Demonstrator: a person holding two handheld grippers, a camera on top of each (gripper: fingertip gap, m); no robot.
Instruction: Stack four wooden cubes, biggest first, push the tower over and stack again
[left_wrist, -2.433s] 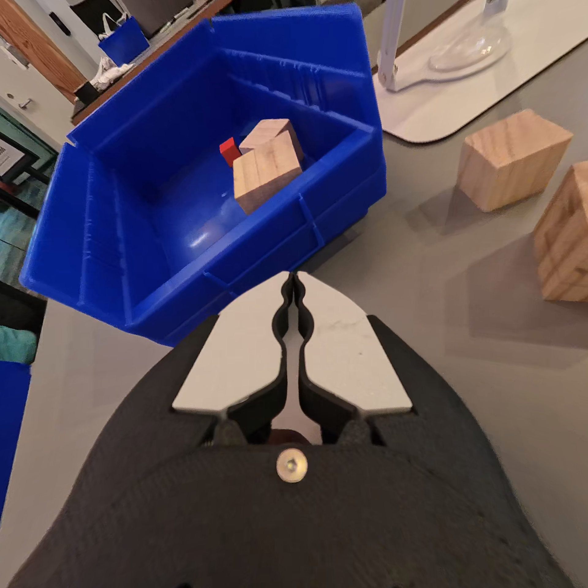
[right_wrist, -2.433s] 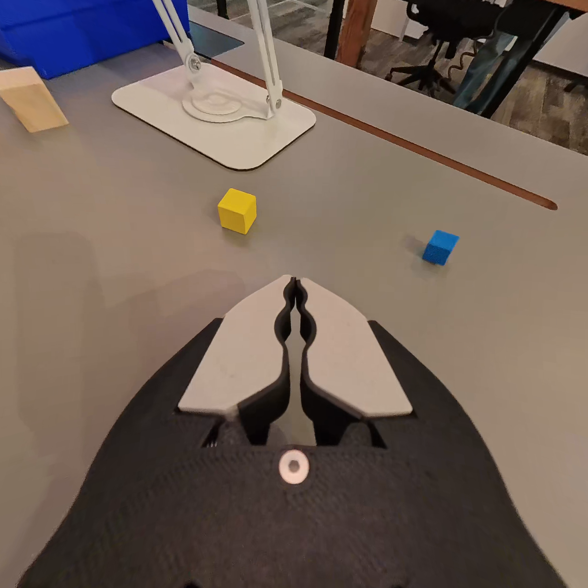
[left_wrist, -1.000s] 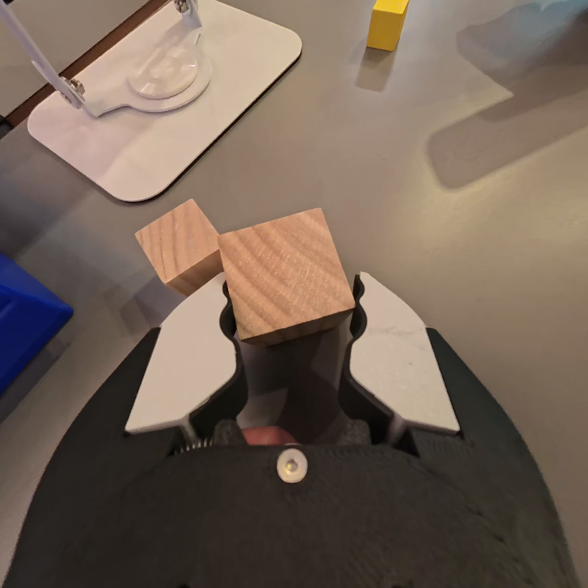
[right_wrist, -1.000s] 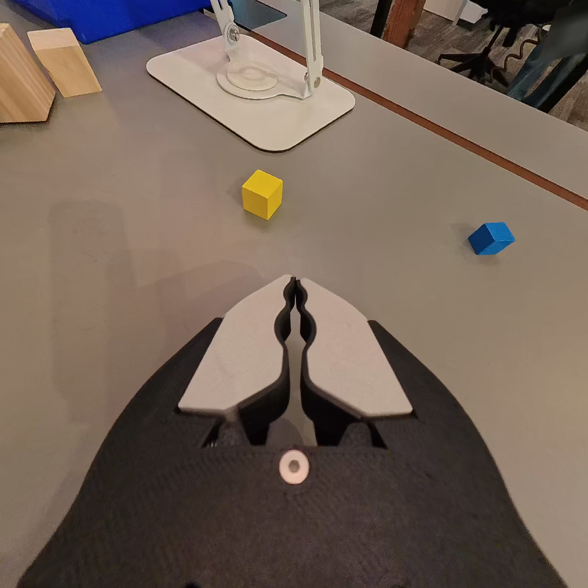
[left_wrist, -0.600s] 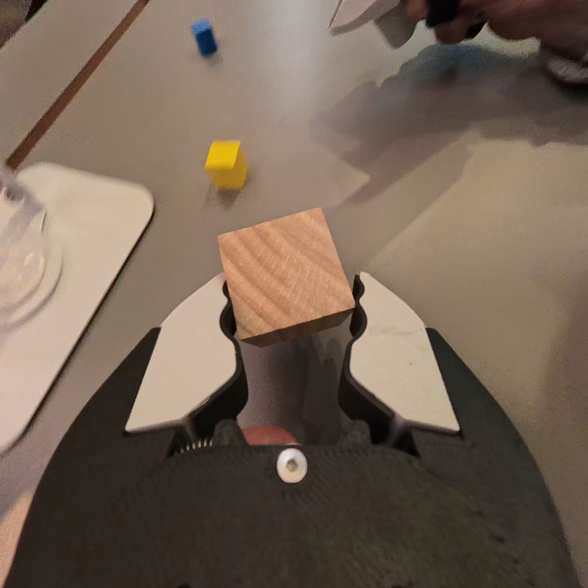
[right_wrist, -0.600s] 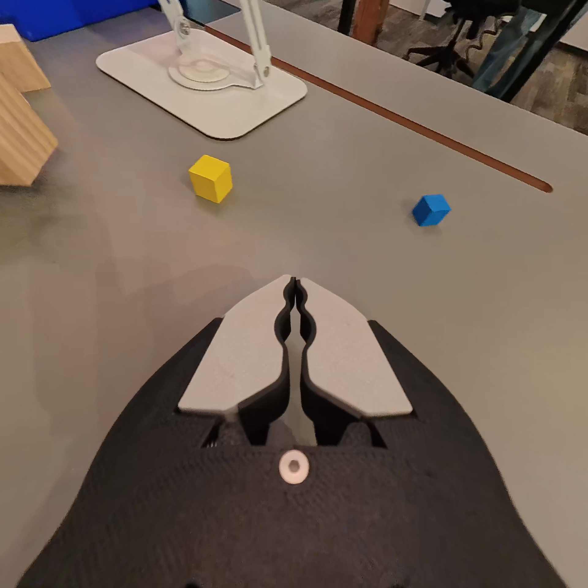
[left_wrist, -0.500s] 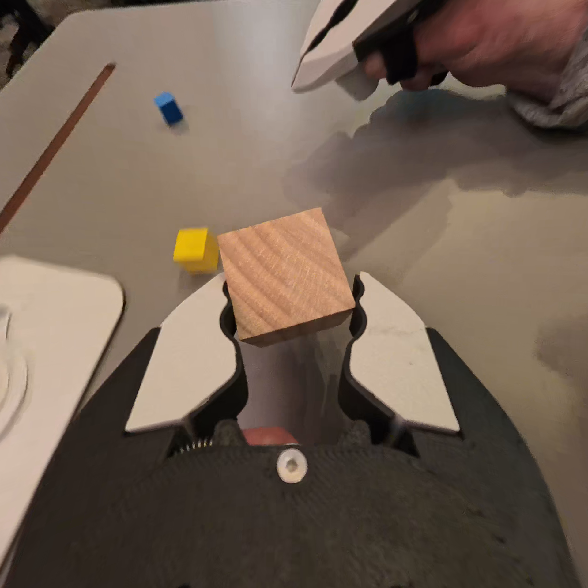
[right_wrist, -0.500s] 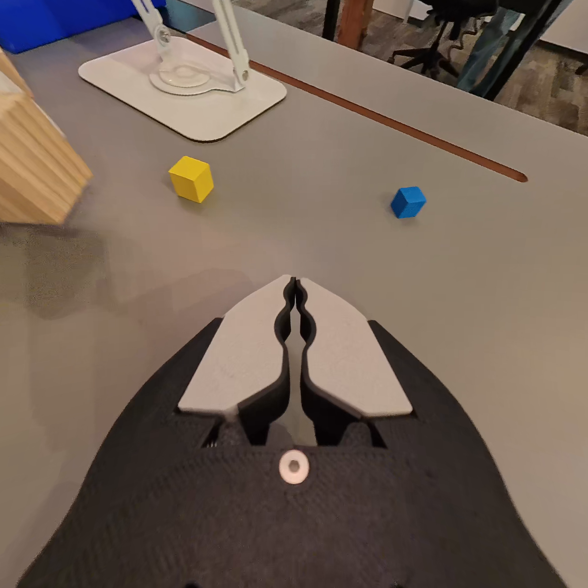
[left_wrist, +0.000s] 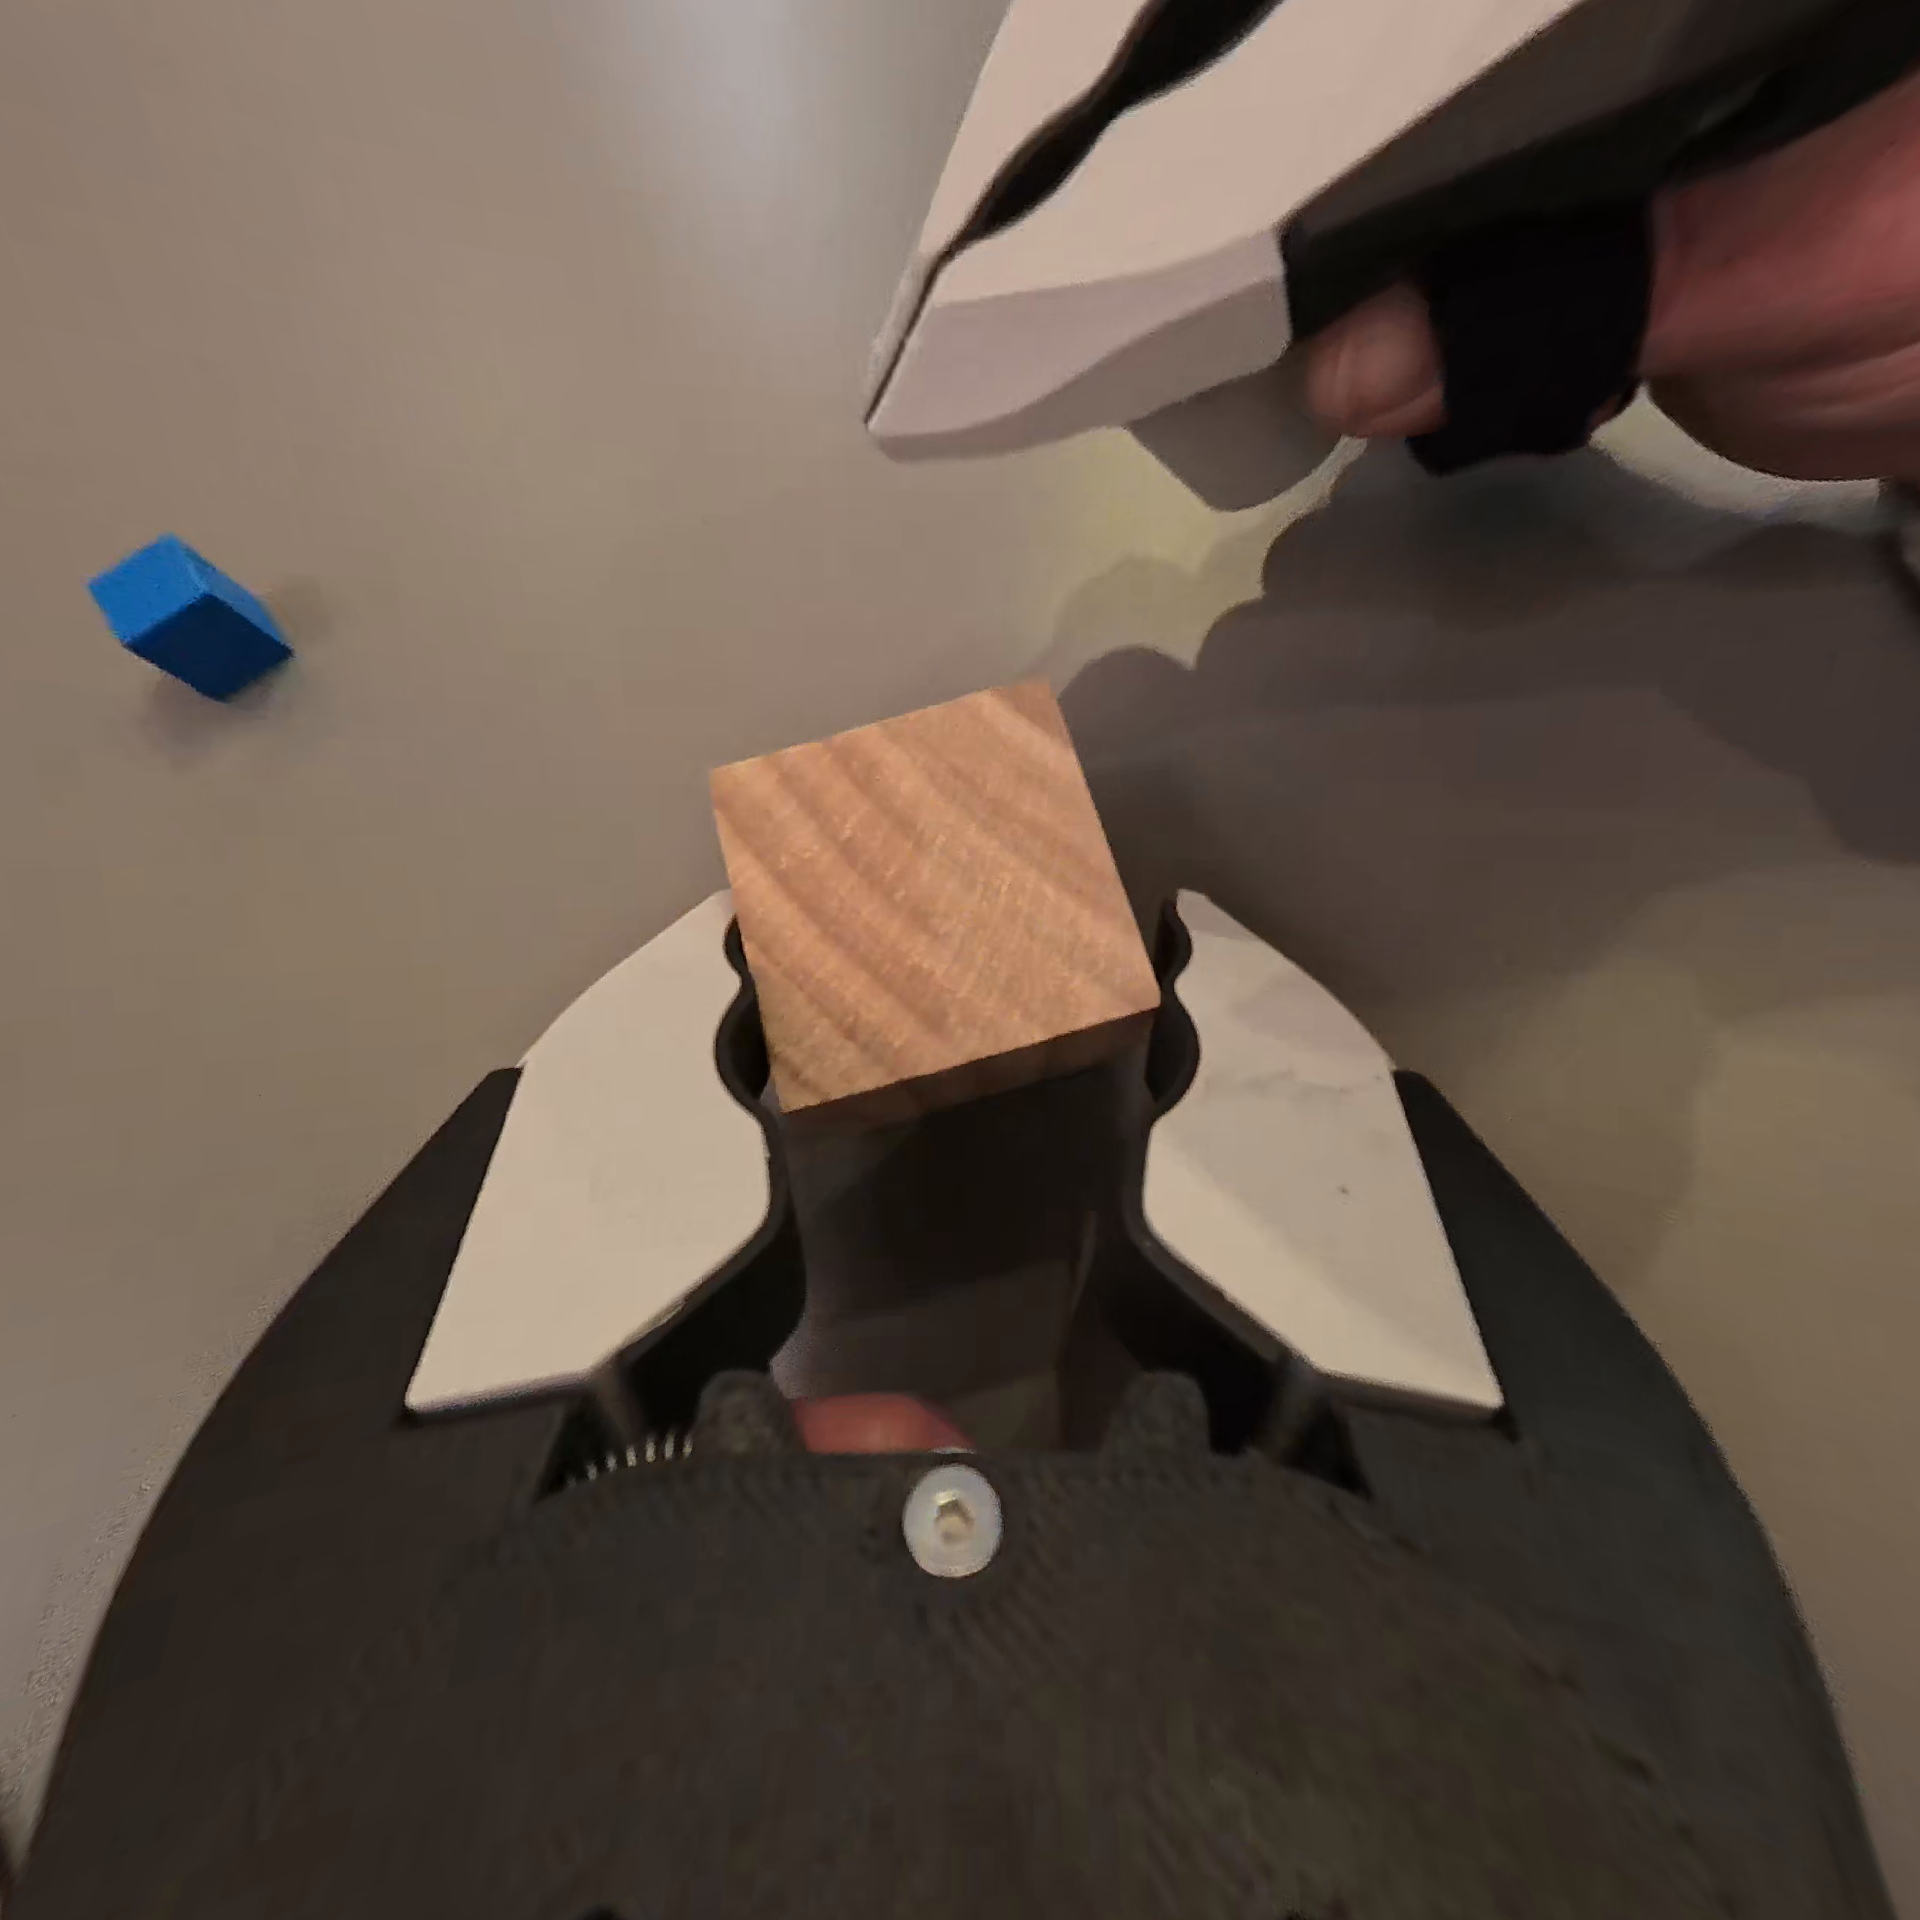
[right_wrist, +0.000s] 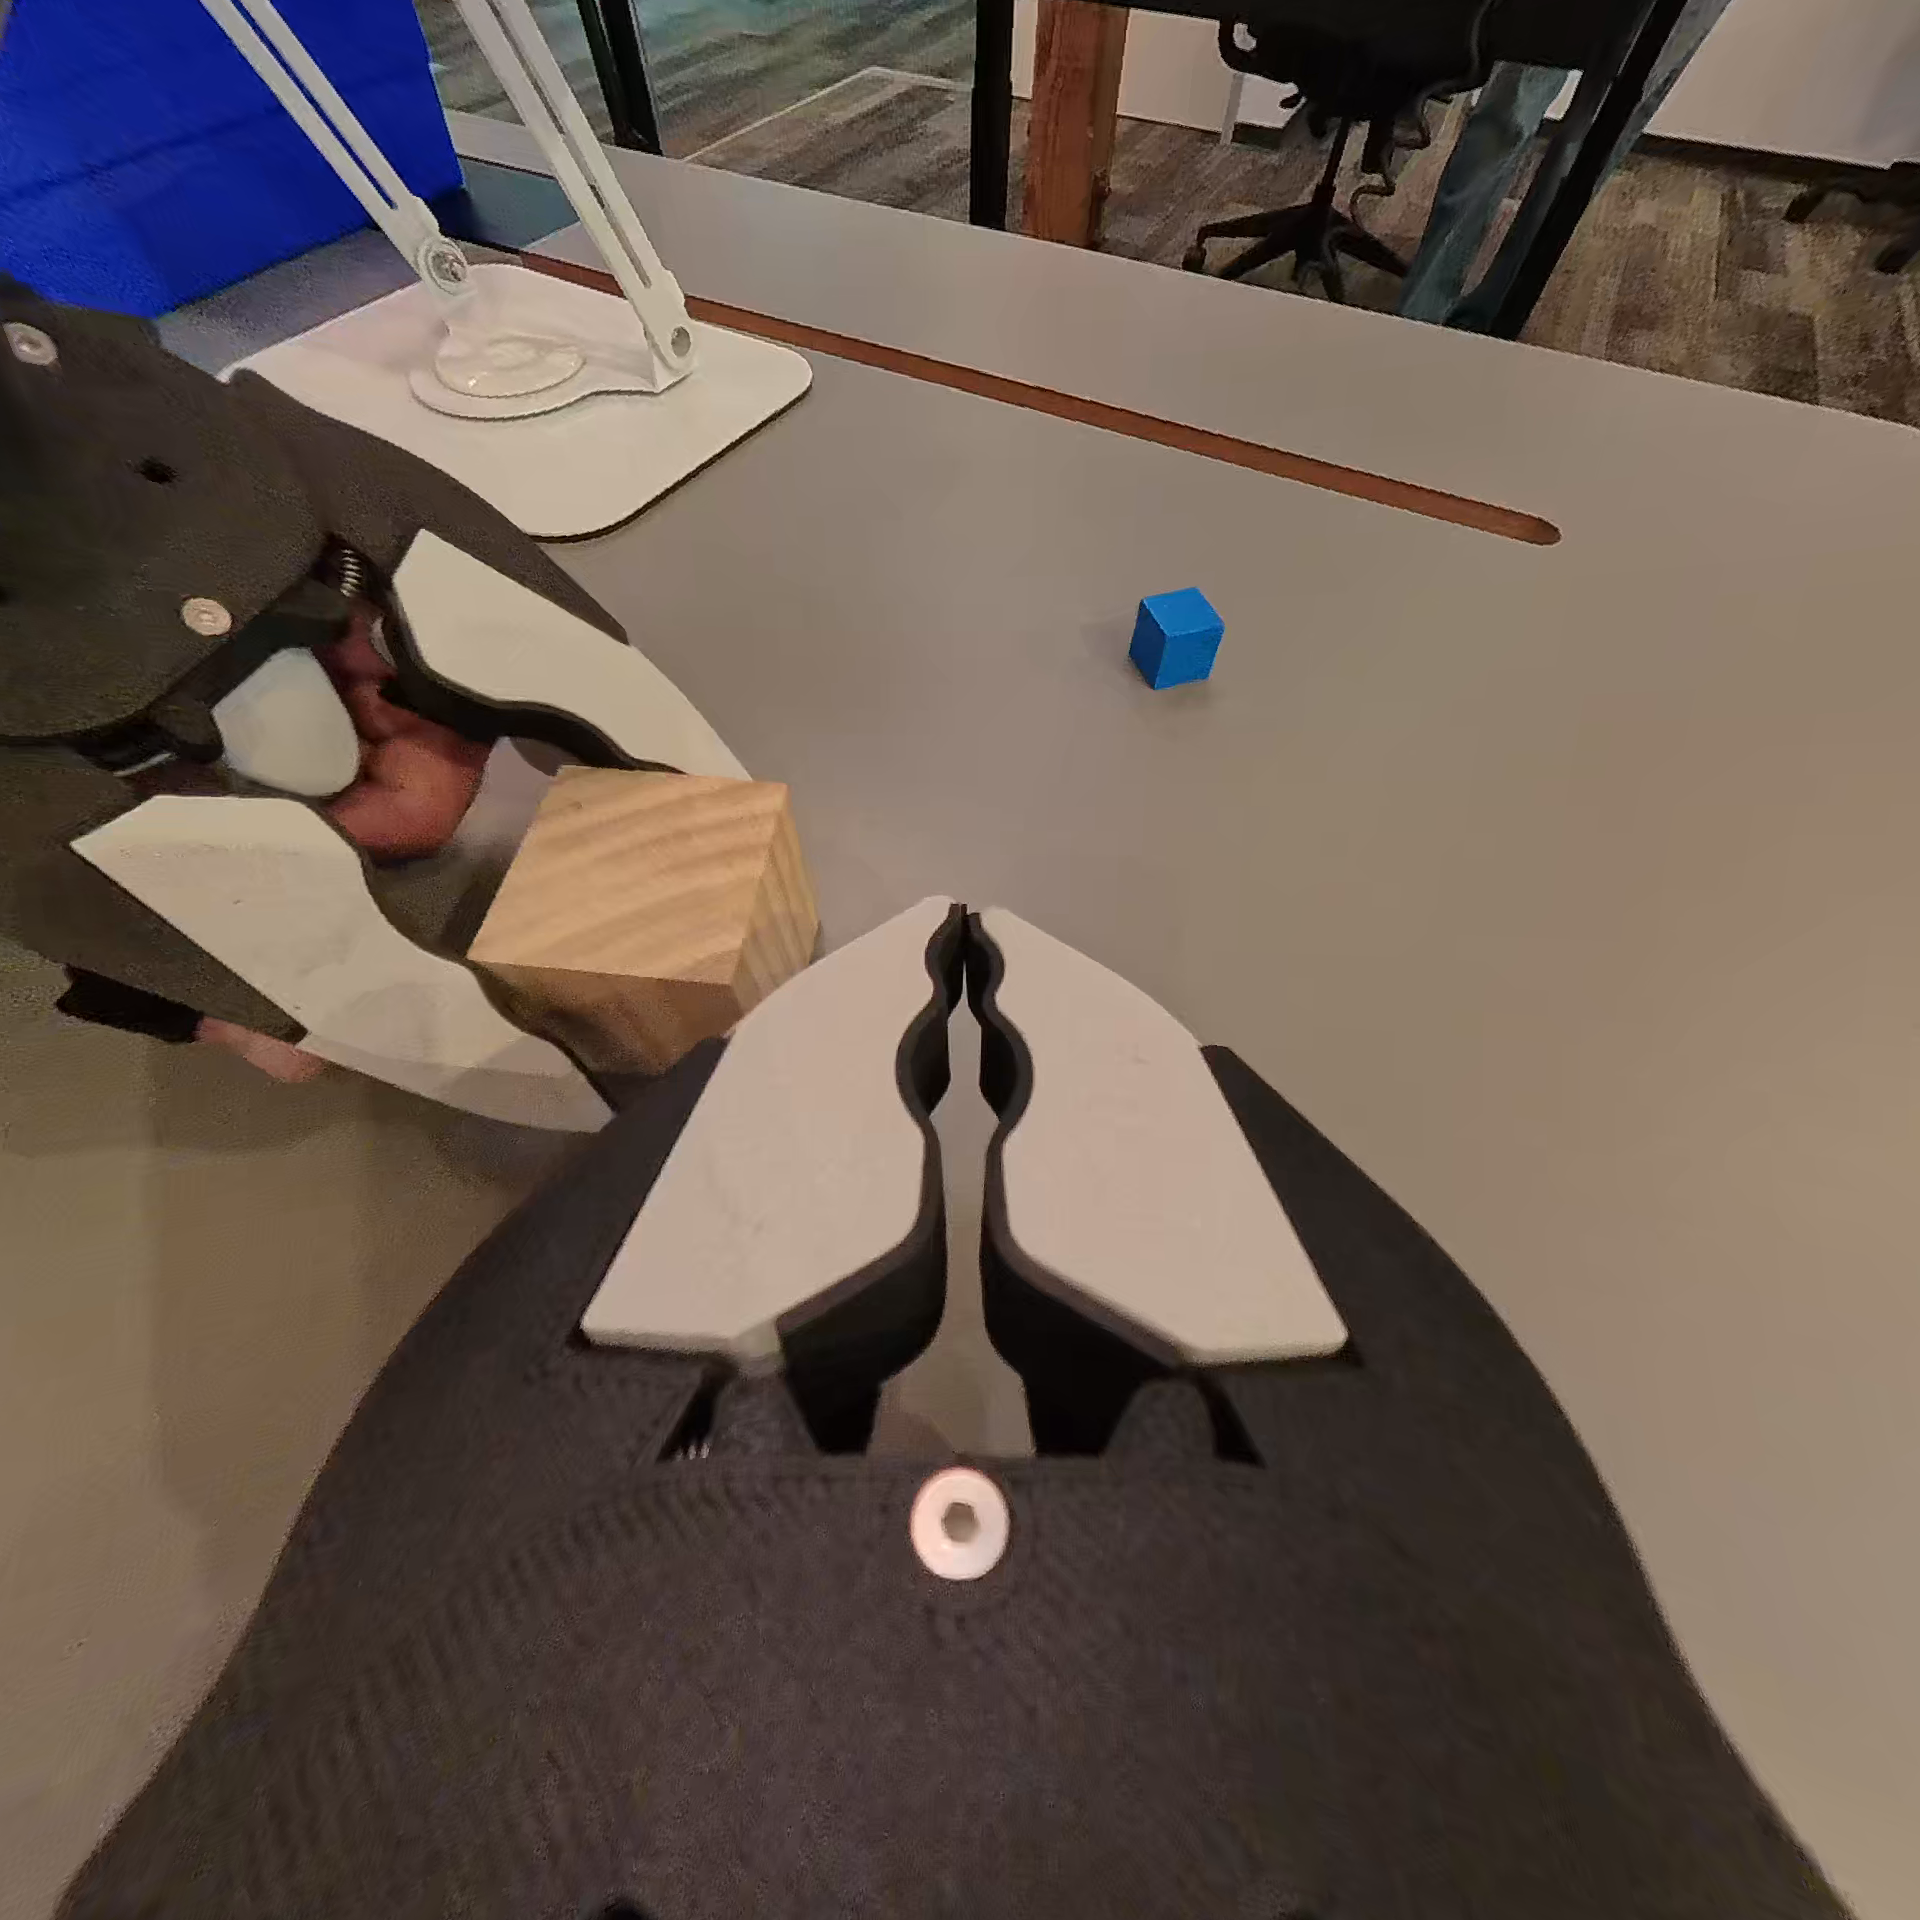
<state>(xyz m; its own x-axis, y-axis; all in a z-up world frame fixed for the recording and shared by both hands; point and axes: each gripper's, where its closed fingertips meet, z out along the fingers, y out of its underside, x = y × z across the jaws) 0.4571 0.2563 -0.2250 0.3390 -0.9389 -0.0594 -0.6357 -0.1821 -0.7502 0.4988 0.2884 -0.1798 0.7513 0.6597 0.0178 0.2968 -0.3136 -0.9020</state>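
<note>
Each wrist camera looks forward along its own claw, steeply down and close over the grey counter (right_wrist: 1351, 831). Both views share the natural wooden cube (left_wrist: 925, 894) and the small blue cube (right_wrist: 1176, 636).

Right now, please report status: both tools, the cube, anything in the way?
Left tool shut on wooden cube. Right tool shut, empty, close beside it. Small blue cube lies apart on grey table; nothing blocks.
</note>
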